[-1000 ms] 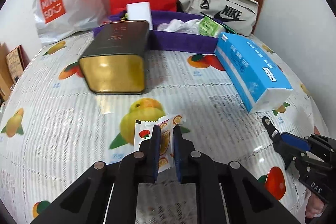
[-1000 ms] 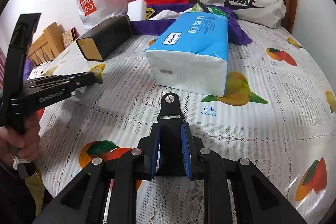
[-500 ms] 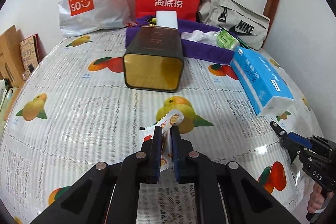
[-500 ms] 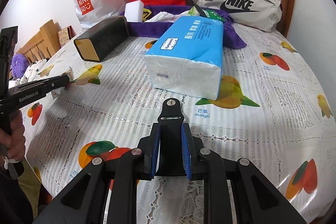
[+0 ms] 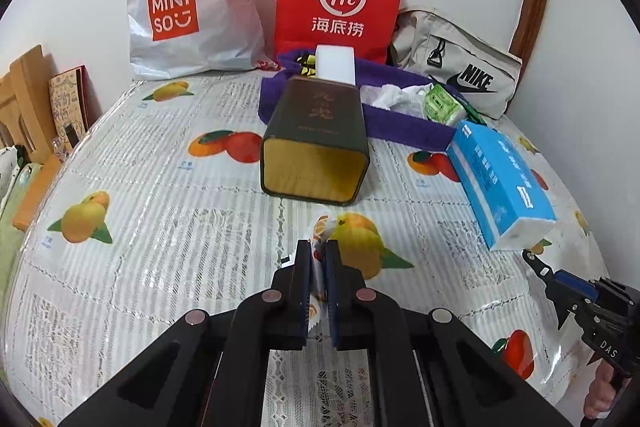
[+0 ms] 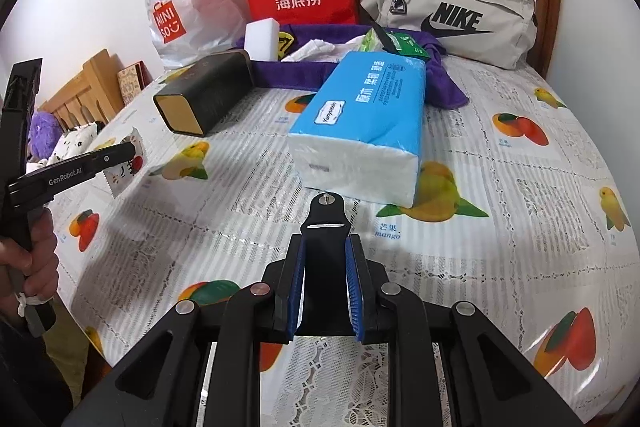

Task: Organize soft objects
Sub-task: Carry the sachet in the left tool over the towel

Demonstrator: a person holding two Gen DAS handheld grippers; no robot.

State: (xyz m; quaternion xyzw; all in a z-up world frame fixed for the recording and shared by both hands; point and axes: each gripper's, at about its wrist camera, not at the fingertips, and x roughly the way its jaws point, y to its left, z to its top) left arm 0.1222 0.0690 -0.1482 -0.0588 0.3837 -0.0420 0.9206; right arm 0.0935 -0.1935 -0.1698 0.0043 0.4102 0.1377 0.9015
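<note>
Fruit-printed tablecloth (image 5: 160,227) covers the surface. Left gripper (image 5: 318,259) is clamped on a small white sachet (image 5: 323,227), held above the cloth; straight ahead of it lies a dark tin (image 5: 316,143) on its side. Right gripper (image 6: 325,263) is clamped on a black strap (image 6: 326,227), with the blue tissue pack (image 6: 368,115) just beyond its tips.

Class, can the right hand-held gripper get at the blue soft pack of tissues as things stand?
Probably not yet: the right hand-held gripper is shut on a black watch strap. The blue soft pack of tissues lies just ahead on the fruit-print tablecloth, with nothing between.
</note>
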